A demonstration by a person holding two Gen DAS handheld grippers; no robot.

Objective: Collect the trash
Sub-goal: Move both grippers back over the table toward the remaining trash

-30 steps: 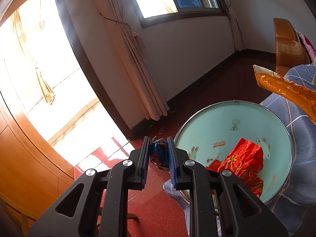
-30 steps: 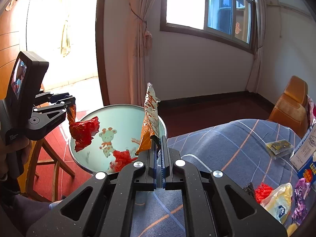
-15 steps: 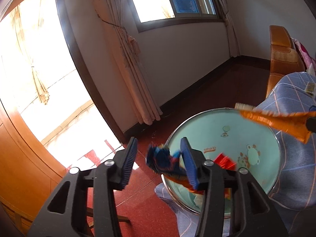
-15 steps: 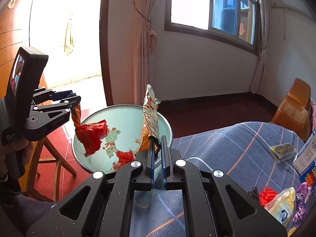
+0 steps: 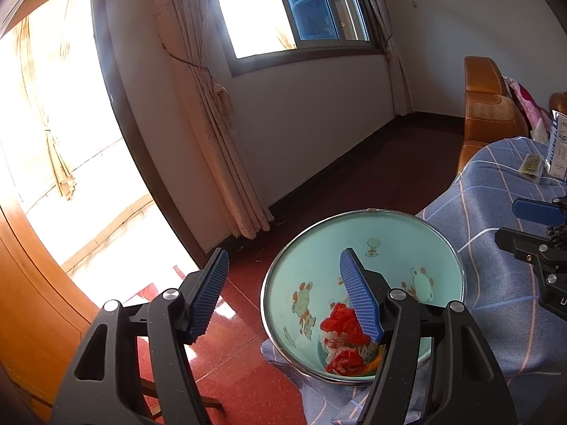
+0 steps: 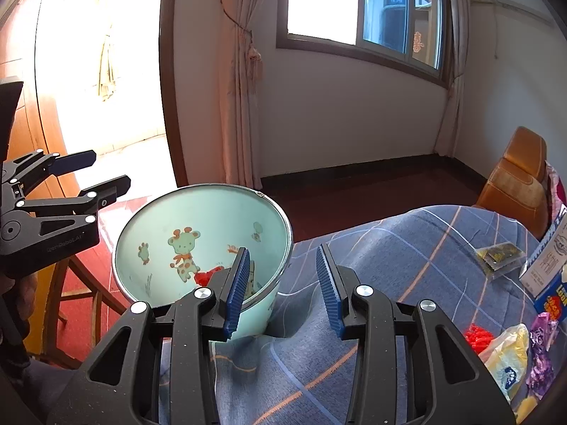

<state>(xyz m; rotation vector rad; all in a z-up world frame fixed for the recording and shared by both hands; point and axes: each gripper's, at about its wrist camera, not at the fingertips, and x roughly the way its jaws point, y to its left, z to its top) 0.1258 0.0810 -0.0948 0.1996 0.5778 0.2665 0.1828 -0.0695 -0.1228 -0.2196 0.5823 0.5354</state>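
Two grippers, both with jaws spread and just opened wider, nothing between them. Below the right jaw of the left gripper [image 5: 283, 294], one mint bin [image 5: 418, 219] holding crumpled red wrappers [image 5: 342, 322], at least two. Left of the right gripper's [image 6: 282, 285] jaws, that same bin; to their right on one blue checked cloth [image 6: 407, 248], more trash: one red scrap [image 6: 478, 336], one yellowish bag [image 6: 506, 357], one purple wrapper [image 6: 540, 336], one small clear packet [image 6: 498, 253], one carton [image 6: 547, 272].

Each camera sits on a tool and looks forward and a bit down, close to the green bin [image 5: 365, 244]. The left one looks from the floor side, the right one from over the blue cloth [image 6: 389, 248]. Both see the bin, the window [image 6: 397, 10] and each other's tool.
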